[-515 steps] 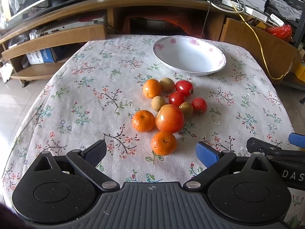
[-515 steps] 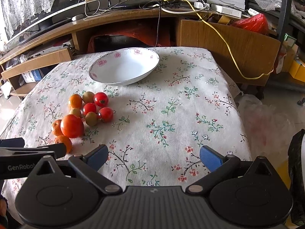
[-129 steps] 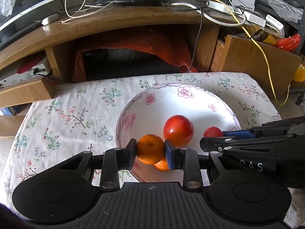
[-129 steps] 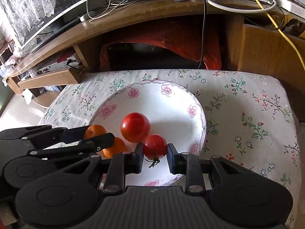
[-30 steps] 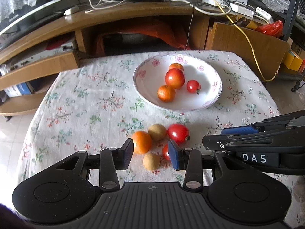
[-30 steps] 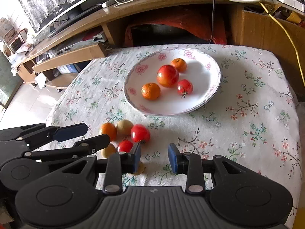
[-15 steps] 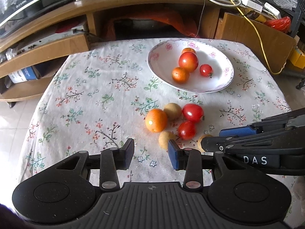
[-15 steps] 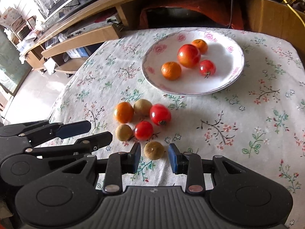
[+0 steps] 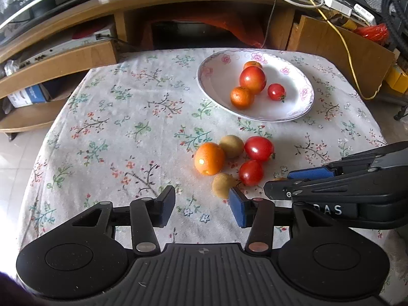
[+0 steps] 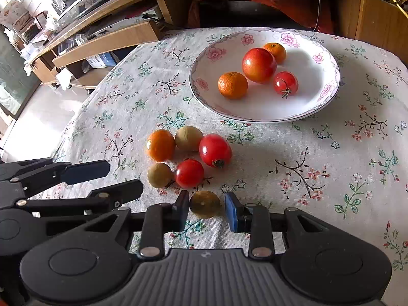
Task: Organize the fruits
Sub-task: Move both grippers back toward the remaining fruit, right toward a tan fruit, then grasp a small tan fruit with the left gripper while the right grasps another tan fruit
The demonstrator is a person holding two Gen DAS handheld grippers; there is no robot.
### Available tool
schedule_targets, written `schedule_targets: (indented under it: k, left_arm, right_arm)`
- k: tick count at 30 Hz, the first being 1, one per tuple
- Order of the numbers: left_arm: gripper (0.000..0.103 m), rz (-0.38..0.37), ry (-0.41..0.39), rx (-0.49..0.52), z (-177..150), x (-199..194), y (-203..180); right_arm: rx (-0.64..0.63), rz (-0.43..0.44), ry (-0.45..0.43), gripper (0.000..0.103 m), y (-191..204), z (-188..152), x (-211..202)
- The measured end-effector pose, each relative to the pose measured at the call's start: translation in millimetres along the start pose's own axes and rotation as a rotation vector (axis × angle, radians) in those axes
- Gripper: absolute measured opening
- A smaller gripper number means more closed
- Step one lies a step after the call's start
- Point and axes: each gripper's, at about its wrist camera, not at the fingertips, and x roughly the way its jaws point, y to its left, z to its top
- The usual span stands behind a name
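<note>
A white flowered bowl [image 10: 329, 58] [image 9: 303, 107] at the back of the table holds two oranges, a big red tomato [image 10: 258, 61] and a small tomato. In front of it on the cloth lie an orange [image 10: 160, 144] [image 9: 209, 158], two red tomatoes [image 10: 214, 150] [image 10: 189, 173] and three brown-green round fruits. My right gripper [image 10: 207, 210] is open with its jaws on either side of the nearest brown-green fruit [image 10: 205, 204], not closed on it. My left gripper [image 9: 202, 207] is open and empty, low over the cloth just left of another brown-green fruit [image 9: 222, 185].
The floral cloth [image 9: 114, 132] covers the table, with drop-offs at the left and right edges. A wooden TV stand [image 9: 178, 2] with cables stands behind. The right gripper's body [image 9: 357, 186] crosses the left wrist view at the right.
Both grippers moved forward and down toward the loose fruits. The right jaws now flank the nearest brown-green fruit. The left jaws opened a little wider.
</note>
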Motion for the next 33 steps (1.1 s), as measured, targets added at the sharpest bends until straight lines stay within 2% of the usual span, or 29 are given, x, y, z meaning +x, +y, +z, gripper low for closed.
schedule_targets:
  k: [5, 11, 18, 26, 33]
  left_arm:
    - [0.055, 0.006, 0.001, 0.046, -1.9, 6.9, -9.0]
    - [0.052, 0.008, 0.012, 0.09, -4.8, 24.1, -18.3]
    - [0.052, -0.007, -0.003, 0.056, 0.6, 34.0, -17.5]
    - [0.034, -0.035, -0.003, 0.079, -0.9, 30.2, -21.0]
    - [0.031, -0.049, 0.008, 0.092, -3.6, 25.6, -23.0]
  right_arm:
    - [-0.017, -0.028, -0.024, 0.032, -3.0, -1.1, -10.5]
    - [-0.016, -0.013, -0.027, 0.031, -11.0, -5.3, -16.8]
    - [-0.002, 0.002, -0.018, 0.031, -19.7, -4.0, -20.9]
    - [0.003, 0.021, 0.007, 0.032, -20.6, -6.0, -15.1]
    - [-0.012, 0.011, 0.008, 0.032, -18.9, -5.8, -9.2]
